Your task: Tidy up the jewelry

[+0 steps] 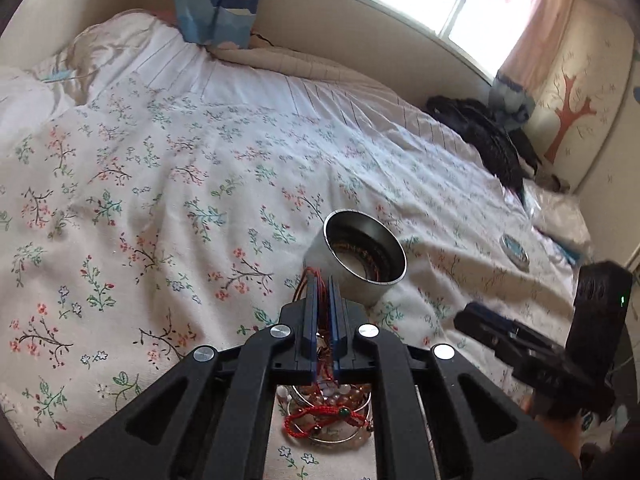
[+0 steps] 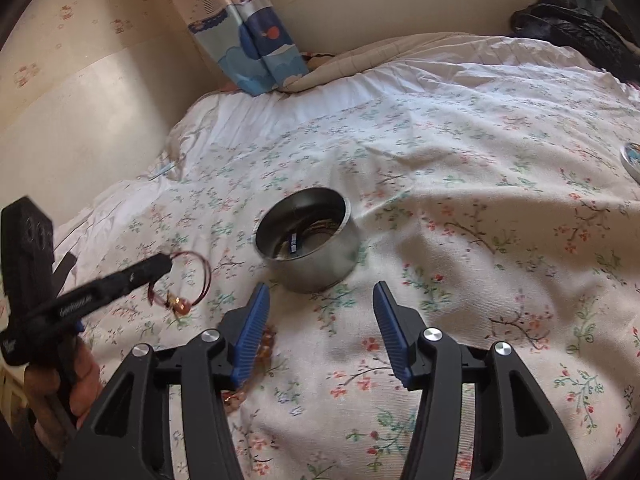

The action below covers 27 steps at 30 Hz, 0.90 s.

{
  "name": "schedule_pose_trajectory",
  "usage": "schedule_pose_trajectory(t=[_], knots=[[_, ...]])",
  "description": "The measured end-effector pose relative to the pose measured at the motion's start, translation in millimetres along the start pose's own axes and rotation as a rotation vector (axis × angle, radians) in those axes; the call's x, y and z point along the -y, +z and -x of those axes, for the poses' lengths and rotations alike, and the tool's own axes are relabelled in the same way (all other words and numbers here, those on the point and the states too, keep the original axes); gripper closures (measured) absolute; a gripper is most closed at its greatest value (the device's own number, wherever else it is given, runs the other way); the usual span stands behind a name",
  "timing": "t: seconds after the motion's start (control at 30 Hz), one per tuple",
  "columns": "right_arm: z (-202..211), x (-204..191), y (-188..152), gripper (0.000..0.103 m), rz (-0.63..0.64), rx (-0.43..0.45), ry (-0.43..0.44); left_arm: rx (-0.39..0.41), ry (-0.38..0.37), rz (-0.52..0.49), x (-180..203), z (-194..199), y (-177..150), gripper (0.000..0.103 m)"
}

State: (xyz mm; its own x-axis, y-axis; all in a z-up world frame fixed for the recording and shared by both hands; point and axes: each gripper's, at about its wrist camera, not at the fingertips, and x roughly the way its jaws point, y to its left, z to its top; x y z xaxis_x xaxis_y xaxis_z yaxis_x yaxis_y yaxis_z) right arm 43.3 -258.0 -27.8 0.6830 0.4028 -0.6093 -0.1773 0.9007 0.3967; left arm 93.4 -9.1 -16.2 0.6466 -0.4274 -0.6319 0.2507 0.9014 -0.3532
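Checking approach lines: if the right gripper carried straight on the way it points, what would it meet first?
Probably the round metal tin, just beyond the open right gripper; only floral bedspread lies between, though depth is unclear.

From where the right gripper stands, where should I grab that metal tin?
Take the metal tin by its near wall, one finger inside the rim, one outside, coming from above. It stands upright and open-topped, and looks wider than the right gripper is now open, so spanning it seems doubtful.
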Motion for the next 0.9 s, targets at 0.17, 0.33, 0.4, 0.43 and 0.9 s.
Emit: schedule_pose_trajectory(t=[0.17, 0.33, 0.4, 0.43, 0.9], knots=[[-17, -60, -16, 0.050, 0.244, -0.101, 0.139, 0.014, 0.020, 0.042, -11, 1, 3, 0.098], [-37, -83, -33, 0.062, 0.345, -0.195, 0.146, 0.011, 0.027, 0.035, -12, 1, 5, 0.098], [-41, -83, -35, 0.065, 0.352, -0.209, 0.148, 0.011, 0.027, 0.037, -13, 1, 5, 0.098], [-42, -84, -37, 0.068, 0.356, -0.216, 0.149, 0.011, 0.026, 0.040, -13, 1, 5, 0.098], [-42, -81, -39, 0.099, 0.350, -0.226, 0.156, 0.007, 0.033, 0.045, -14, 0, 4, 0.098]])
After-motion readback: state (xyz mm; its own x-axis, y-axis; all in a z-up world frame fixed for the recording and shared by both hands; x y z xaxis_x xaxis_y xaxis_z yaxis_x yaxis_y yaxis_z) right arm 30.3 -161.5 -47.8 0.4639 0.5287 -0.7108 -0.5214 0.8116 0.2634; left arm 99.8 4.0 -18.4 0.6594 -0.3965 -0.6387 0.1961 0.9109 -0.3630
